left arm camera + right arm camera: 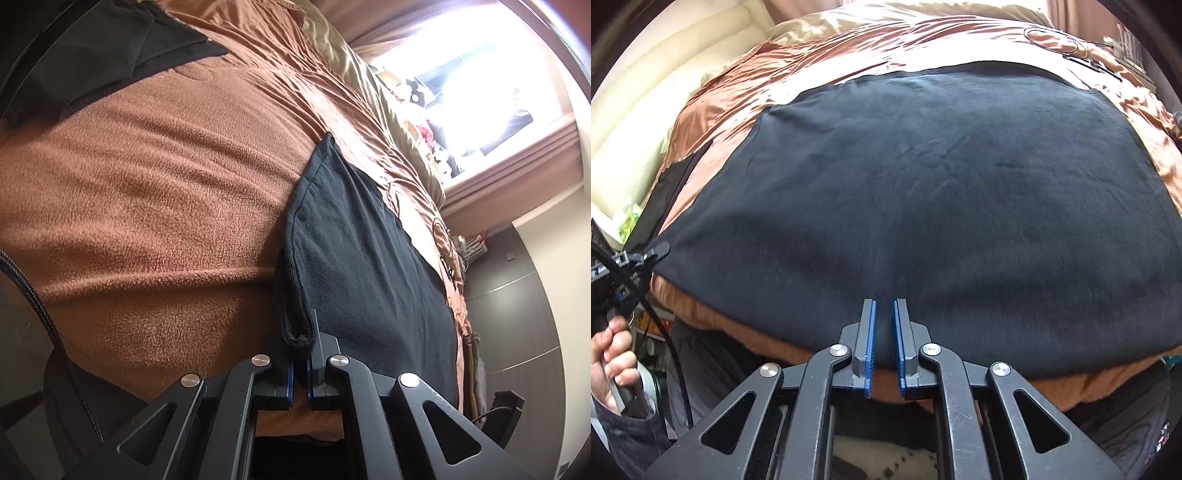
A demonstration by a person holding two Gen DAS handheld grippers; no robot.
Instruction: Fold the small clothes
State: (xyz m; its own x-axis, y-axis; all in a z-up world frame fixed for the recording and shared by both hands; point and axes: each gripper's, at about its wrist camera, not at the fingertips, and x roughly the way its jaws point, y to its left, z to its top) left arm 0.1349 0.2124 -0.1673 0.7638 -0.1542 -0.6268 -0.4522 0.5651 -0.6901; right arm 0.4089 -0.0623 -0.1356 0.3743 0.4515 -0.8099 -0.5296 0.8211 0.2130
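Garment (pixel 923 206) flat on blanket (pixel 147 203); L gripper (pixel 300 345) clamps hem, R gripper (pixel 884 332) jaws apart.

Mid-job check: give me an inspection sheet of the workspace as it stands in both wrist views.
Surface: bed with brown fleece blanket, wrinkled.
Job's things: black garment spread flat; another dark garment lies further up the bed.
Clutter: thin looped wire on the blanket beyond the black garment.
Grippers: left gripper shut on the black garment's corner; right gripper open over its near edge.
Cables: braided cable beside the left gripper.
Surroundings: bright window, cream headboard.
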